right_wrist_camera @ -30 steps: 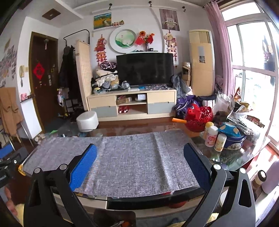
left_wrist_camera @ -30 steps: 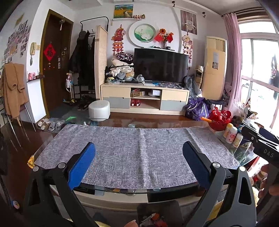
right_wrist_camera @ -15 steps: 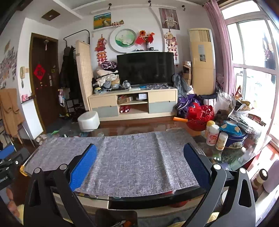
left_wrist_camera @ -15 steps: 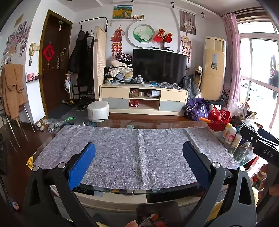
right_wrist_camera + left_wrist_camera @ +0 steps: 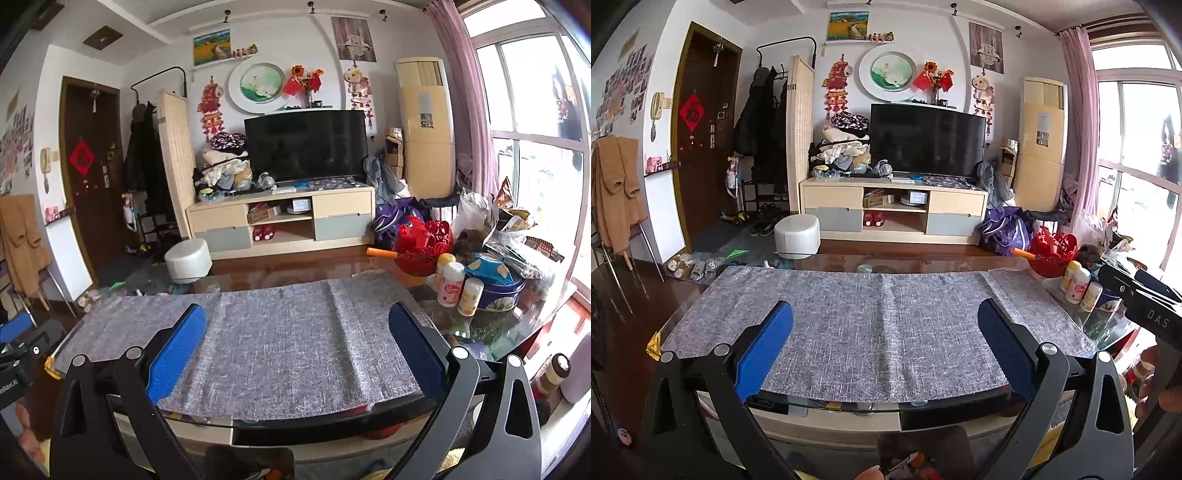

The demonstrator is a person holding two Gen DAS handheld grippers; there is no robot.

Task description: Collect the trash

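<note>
A: Grippers?
B: Left gripper [image 5: 884, 328] and right gripper [image 5: 295, 330] both spread wide, holding nothing, over grey table runner [image 5: 879, 325].
A: Trash?
B: Can't pick out any; snack bags [image 5: 517, 225] ahead-right of right gripper.

Cloth [image 5: 879, 325] lies on the table [image 5: 923, 260]; bottles [image 5: 452, 282] stand right of it.

You face a white wall [image 5: 1004, 88] with a dark television [image 5: 925, 140] on a pale cabinet [image 5: 892, 210]; daylight enters through the window [image 5: 535, 147] on your right.
</note>
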